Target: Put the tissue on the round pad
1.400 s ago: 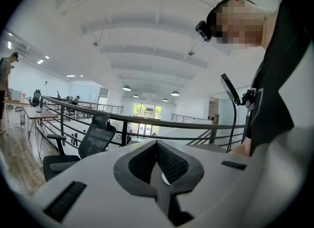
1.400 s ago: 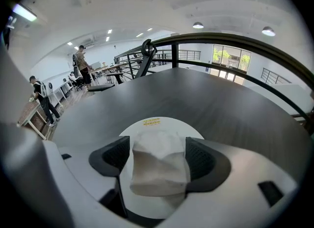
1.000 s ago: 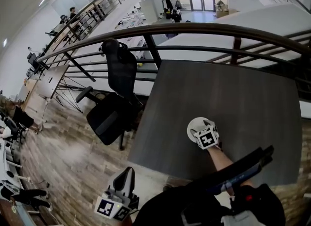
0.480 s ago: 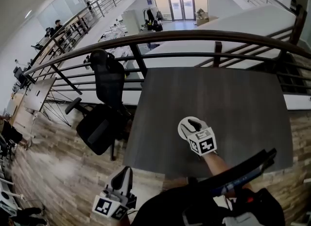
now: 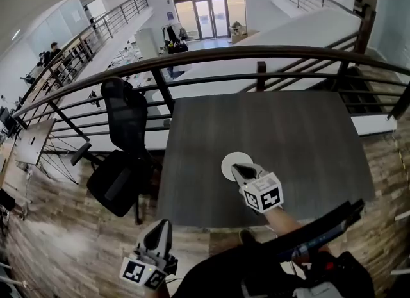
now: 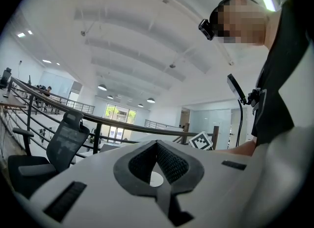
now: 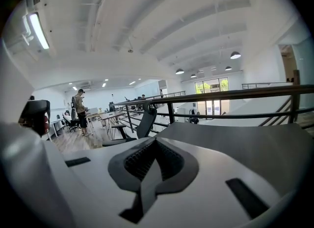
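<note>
Left claw: pressed together, nothing pinched. Held low, off the near-left corner of the desk, aimed up towards the ceiling and the railing.
Office chair: black, left of the desk, apart from it. No part in the task.
Round pad: white disc lying flat on the desk, near the front edge, left of centre.
Tissue: not told apart in any view. If lying on the pad, white on white and not separable from it; none seen elsewhere on the desk, none in either claw.
Right claw: closing home, pads pressed together on nothing. Tip over the pad's near-right edge; contact with the pad not decidable. Desk and railing ahead in the right gripper view, the pad not seen there.
Handling (judged): very light, soft and limp, no stiffness to push against; easily torn or crumpled; likely to drift or cling to a pad on release.
Where to grip (judged): at a raised fold or a loose corner, lightly, not flat across the middle.
Writing: none legible. Only black-and-white square markers on the cube of each gripper; no brand or label made out.
</note>
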{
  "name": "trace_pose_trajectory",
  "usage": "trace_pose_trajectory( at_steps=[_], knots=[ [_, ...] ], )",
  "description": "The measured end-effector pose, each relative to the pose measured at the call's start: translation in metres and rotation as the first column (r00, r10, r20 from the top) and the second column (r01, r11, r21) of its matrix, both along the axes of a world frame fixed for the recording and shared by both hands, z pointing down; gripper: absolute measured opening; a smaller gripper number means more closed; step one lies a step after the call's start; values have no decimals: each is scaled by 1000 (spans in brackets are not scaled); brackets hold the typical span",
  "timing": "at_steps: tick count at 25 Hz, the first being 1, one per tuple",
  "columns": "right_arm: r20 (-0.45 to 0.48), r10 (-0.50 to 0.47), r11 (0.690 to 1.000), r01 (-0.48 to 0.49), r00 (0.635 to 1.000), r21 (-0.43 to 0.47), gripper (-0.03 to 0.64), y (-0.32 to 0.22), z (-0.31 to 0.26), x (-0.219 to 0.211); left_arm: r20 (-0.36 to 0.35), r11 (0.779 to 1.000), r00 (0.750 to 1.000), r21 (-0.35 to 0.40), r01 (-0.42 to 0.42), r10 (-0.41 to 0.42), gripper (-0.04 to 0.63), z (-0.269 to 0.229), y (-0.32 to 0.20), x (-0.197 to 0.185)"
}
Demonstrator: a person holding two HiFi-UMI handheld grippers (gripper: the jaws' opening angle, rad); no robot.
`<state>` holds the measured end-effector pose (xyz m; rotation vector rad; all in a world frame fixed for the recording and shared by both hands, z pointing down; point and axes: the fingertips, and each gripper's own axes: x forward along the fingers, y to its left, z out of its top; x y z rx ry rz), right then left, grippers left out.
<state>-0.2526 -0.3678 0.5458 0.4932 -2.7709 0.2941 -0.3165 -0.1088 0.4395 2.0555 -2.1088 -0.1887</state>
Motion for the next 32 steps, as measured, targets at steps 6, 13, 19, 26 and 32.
trace_pose_trajectory(
  at_steps=[6, 13, 19, 26, 32],
  knots=[
    [40, 37, 999, -38, 999, 21, 2, 33, -26, 16, -1, 997, 997, 20, -79, 79, 3, 1, 16, -4],
    [50, 108, 993, -110, 993, 45, 2, 73, -40, 43, -39, 978, 981, 100, -183, 188, 3, 2, 24, 2],
    [42, 152, 986, -154, 988, 57, 2, 108, -54, 64, -71, 968, 966, 58, -244, 248, 3, 27, 35, 2],
    [92, 149, 987, -154, 985, 49, 2, 125, -65, 82, -26, 962, 962, 41, -271, 272, 3, 21, 40, 20],
    [131, 128, 989, -137, 983, 63, 2, 118, -79, 124, 9, 964, 964, 35, -265, 265, 3, 10, 24, 67]
  ],
)
